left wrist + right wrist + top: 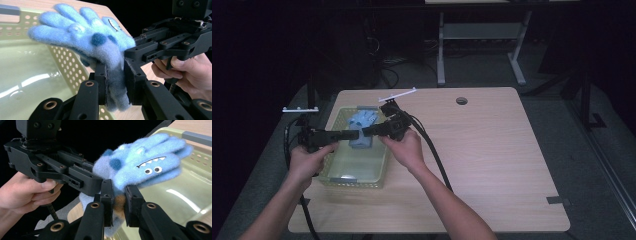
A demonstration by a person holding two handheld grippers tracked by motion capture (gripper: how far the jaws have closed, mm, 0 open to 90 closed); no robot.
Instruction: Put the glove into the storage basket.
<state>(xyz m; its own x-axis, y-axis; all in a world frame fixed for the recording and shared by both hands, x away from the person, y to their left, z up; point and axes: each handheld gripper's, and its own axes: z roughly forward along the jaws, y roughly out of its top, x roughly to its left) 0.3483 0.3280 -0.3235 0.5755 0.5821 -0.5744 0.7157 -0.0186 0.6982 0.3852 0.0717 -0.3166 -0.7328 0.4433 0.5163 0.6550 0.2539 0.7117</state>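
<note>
A fuzzy blue monster-face glove hangs over a pale green perforated basket at the table's left. Both grippers hold it from opposite sides. My left gripper comes in from the left, shut on the cuff end of the glove, which hangs down between its jaws. My right gripper comes in from the right, shut on the same cuff just beside it. The glove spreads its fingers out over the basket, eyes and teeth facing the right gripper view. The basket's inside looks bare below.
The wooden table stretches to the right of the basket, with a round cable hole near its far edge and a grey tape strip at the front right corner. A desk frame stands on the floor beyond.
</note>
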